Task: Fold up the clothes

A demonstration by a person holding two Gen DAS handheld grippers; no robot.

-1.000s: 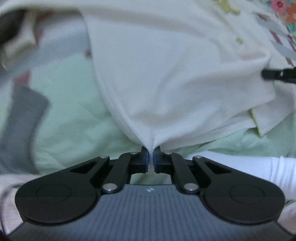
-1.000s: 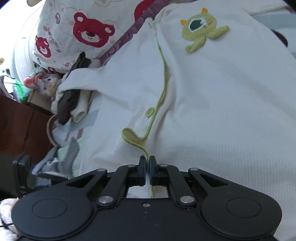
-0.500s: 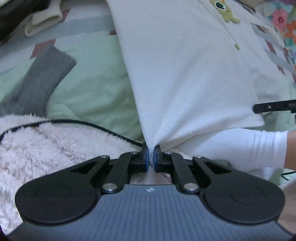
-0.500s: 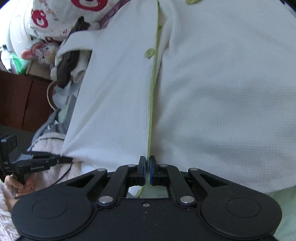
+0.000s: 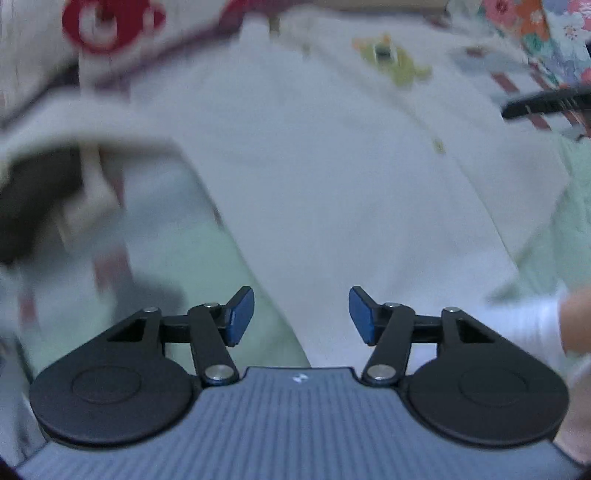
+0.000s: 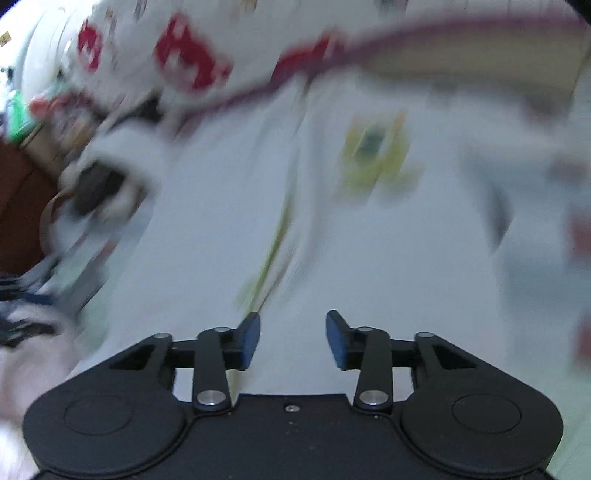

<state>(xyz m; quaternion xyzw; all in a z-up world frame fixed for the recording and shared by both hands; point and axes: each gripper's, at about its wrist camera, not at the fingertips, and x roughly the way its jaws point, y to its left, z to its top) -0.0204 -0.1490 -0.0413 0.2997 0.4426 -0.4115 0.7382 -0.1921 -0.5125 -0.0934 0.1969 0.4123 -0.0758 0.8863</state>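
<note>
A white buttoned garment [image 5: 332, 177] with green trim and a green monster patch [image 5: 391, 59] lies spread flat on a pale green bedcover [image 5: 155, 266]. My left gripper [image 5: 301, 315] stands open over its lower hem with nothing between the blue pads. In the right wrist view the same garment [image 6: 388, 258] fills the middle, its green placket [image 6: 273, 251] running up from the fingers, the patch [image 6: 373, 151] further up. My right gripper [image 6: 293, 341] is open too, above the hem. Both views are motion-blurred.
A bear-print pillow [image 6: 184, 59] lies beyond the garment. Dark and cream clothes [image 5: 40, 199] are piled at the left. The other gripper's black tip [image 5: 546, 103] shows at the right, and a white sleeve [image 5: 532, 325] near the lower right. Floral fabric [image 5: 535, 33] sits top right.
Both grippers have opened and let go of the garment's hem, which now lies flat. Both cameras have swung up to face along the garment.
</note>
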